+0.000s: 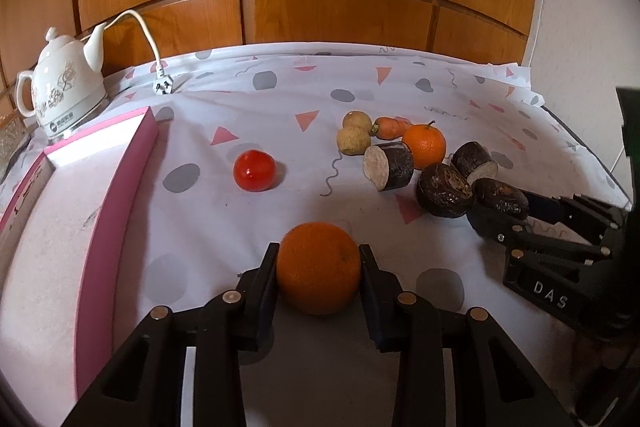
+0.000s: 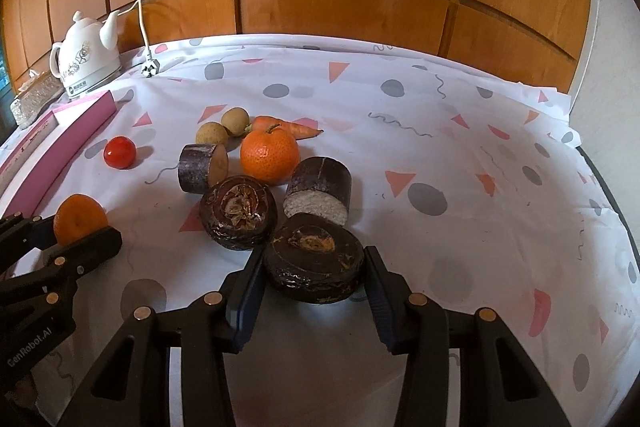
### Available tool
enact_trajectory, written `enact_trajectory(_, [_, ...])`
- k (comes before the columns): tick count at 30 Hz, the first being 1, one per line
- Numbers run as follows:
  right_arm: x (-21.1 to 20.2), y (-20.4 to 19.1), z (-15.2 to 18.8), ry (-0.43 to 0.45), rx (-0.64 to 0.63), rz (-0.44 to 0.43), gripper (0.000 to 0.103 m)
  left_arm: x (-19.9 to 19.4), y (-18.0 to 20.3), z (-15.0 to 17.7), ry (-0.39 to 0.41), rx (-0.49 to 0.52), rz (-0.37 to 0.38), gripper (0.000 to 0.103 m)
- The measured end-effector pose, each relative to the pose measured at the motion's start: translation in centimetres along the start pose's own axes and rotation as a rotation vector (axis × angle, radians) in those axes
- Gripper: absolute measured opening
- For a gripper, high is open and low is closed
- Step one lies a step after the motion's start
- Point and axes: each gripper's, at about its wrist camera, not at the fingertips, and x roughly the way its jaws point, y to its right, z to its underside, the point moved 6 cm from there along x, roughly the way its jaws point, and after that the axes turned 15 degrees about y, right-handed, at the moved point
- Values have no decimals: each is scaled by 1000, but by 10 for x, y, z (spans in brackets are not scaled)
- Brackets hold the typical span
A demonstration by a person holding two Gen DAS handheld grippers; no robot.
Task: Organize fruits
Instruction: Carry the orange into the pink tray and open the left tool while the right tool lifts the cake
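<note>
The left gripper (image 1: 319, 259) is pinching a round orange fruit (image 1: 319, 267), both black pads pressing its sides just above the white tablecloth printed with grey dots and pink triangles (image 1: 248, 95). Ahead of these jaws and a little left, a glossy red tomato (image 1: 254, 170) is sitting alone on the cloth; further left, a flat pink cardboard box (image 1: 100, 195) is lying beside a white ceramic kettle with a floral print (image 1: 66, 91).

The right gripper (image 2: 314, 269) is closing on a dark brown, disc-shaped fruit with an orange scar on top (image 2: 314, 263); the left pad is touching its side, and the right pad is sitting at its edge, though whether it is truly pressing cannot be told. Just ahead of these jaws, a second dark brown round fruit (image 2: 239, 213) is touching the held one. Beyond are lying two dark-skinned, white-fleshed cut cylinders (image 2: 320, 191), a stemmed orange tangerine (image 2: 270, 157), an orange carrot (image 2: 290, 126) and two small tan round fruits (image 2: 224, 127).
</note>
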Motion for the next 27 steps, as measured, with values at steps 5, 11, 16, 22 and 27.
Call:
enact_trajectory(5, [-4, 0, 1, 11, 8, 8, 47, -8, -4, -2, -11, -30, 6, 36])
enact_trajectory(11, [-6, -2, 1, 20, -1, 20, 47, -27, -18, -18, 4, -86, 6, 36])
enact_trajectory(16, [-6, -2, 2, 23, -8, 24, 47, -43, -57, -45, 30, -169, -39, 36])
enact_trajectory(22, [-5, -2, 2, 24, -9, 22, 47, -39, -118, -47, -8, -227, -182, 37])
enact_trajectory(27, [-5, -2, 2, 23, -8, 20, 47, -26, -162, -36, -62, -260, -296, 37])
